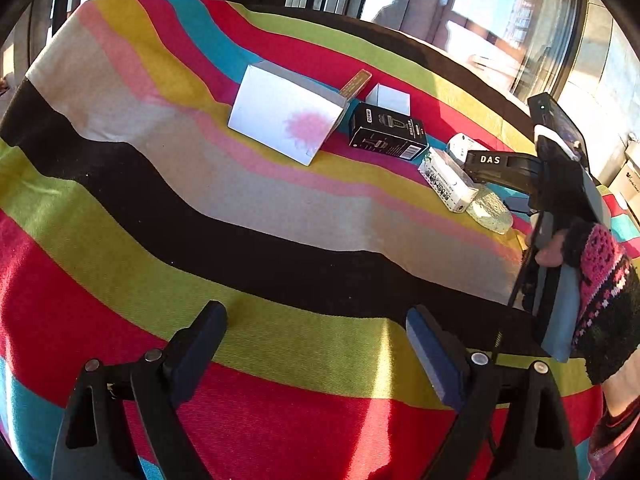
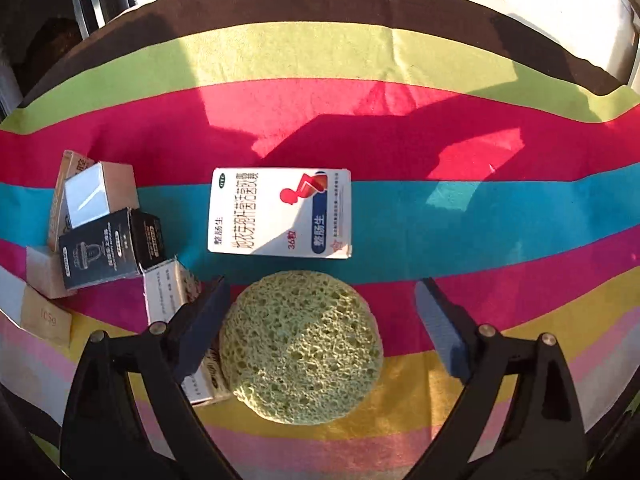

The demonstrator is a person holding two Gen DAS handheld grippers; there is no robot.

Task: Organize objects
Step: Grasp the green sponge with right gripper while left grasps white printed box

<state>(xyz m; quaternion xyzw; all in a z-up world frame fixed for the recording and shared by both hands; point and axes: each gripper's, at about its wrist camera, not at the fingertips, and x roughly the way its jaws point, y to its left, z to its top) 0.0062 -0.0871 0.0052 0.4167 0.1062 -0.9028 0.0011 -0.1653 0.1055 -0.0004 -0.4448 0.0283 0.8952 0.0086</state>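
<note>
A round green sponge [image 2: 300, 348] lies on the striped cloth between the fingers of my open right gripper [image 2: 322, 320], nearer the left finger. A white medicine box [image 2: 280, 212] lies just beyond it. A narrow white box [image 2: 170, 300] lies under the left finger. A black box [image 2: 108, 248] and a silver-topped box [image 2: 98, 192] sit at the left. In the left wrist view my left gripper [image 1: 316, 340] is open and empty over the cloth, far from the large white box [image 1: 284, 120], black box [image 1: 386, 134] and sponge [image 1: 490, 210]. The right gripper body [image 1: 560, 168] hovers over the sponge.
A thin tan box [image 1: 355, 82] and a small white box [image 1: 390, 98] lie behind the black one. Tan boxes [image 2: 46, 316] sit at the left edge of the right wrist view. The striped cloth [image 1: 180, 184] covers the table; windows stand beyond its far edge.
</note>
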